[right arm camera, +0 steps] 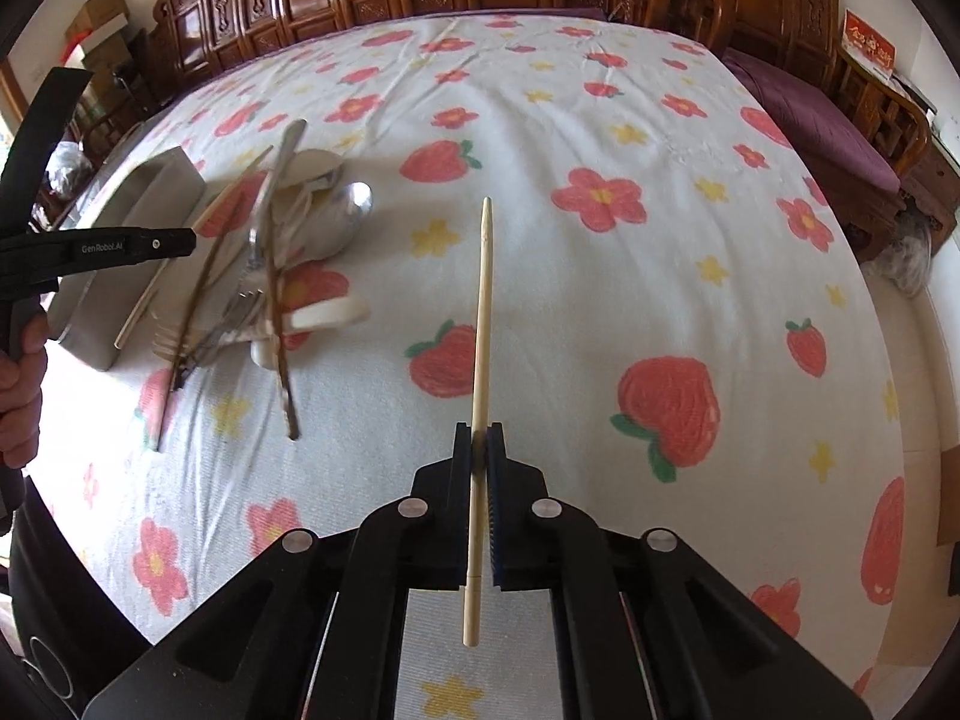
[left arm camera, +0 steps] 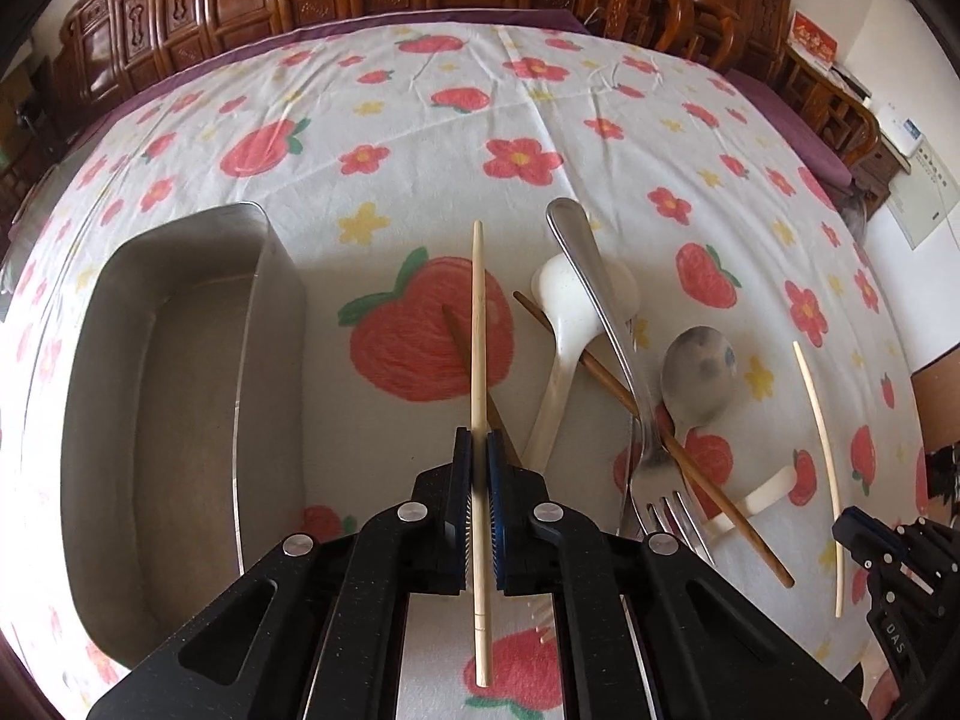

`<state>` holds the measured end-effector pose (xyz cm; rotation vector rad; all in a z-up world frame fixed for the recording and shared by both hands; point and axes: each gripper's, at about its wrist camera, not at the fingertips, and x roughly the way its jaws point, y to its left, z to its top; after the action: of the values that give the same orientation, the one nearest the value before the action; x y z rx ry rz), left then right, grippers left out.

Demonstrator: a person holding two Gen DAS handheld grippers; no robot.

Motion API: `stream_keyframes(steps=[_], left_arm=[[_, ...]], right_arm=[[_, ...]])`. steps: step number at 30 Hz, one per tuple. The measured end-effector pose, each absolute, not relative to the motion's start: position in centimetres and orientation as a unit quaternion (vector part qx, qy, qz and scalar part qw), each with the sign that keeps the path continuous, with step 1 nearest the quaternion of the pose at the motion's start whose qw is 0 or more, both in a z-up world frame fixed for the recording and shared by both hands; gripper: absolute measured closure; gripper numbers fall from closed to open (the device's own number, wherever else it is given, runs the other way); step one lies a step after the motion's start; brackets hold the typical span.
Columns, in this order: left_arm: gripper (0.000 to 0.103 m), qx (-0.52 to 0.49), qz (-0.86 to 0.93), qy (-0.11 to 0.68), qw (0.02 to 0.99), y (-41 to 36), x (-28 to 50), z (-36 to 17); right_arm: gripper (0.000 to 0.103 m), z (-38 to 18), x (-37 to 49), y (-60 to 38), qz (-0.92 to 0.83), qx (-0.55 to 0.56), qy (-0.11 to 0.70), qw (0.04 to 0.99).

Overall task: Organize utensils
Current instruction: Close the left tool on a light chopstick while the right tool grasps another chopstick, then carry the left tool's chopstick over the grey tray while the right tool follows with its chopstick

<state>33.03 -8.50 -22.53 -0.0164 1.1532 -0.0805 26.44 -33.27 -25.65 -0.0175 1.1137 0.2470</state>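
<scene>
Flowery bed sheet below — I see both jaws clamped on pale chopsticks, left chopstick, right chopstick; tray at nine o'clock.

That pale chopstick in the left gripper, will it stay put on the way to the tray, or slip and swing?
The pale chopstick looks stiff and light, so it probably won't sag. The left gripper pinches it partway along with length sticking out both ways, so it may pivot between the pads. It is thin, smooth and round, so it could roll inside the metal tray.

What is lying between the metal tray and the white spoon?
In the left wrist view, a dark chopstick lies on the tablecloth between tray and white spoon.
</scene>
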Motion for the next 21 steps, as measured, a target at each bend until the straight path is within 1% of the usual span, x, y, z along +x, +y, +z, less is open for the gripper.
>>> stream_keyframes(steps=[11, 21], left_arm=[[0.099, 0.008, -0.065, 0.502, 0.862, -8.5, 29.8, -18.9], [0.099, 0.012, -0.086, 0.466, 0.881, -6.7, 26.5, -15.5]], right_arm=[[0.097, -22.2, 25.9, -32.7, 0.148, 0.021, 0.469, 0.87], [0.097, -20.6, 25.1, -31.0, 0.165, 0.013, 0.446, 0.88]])
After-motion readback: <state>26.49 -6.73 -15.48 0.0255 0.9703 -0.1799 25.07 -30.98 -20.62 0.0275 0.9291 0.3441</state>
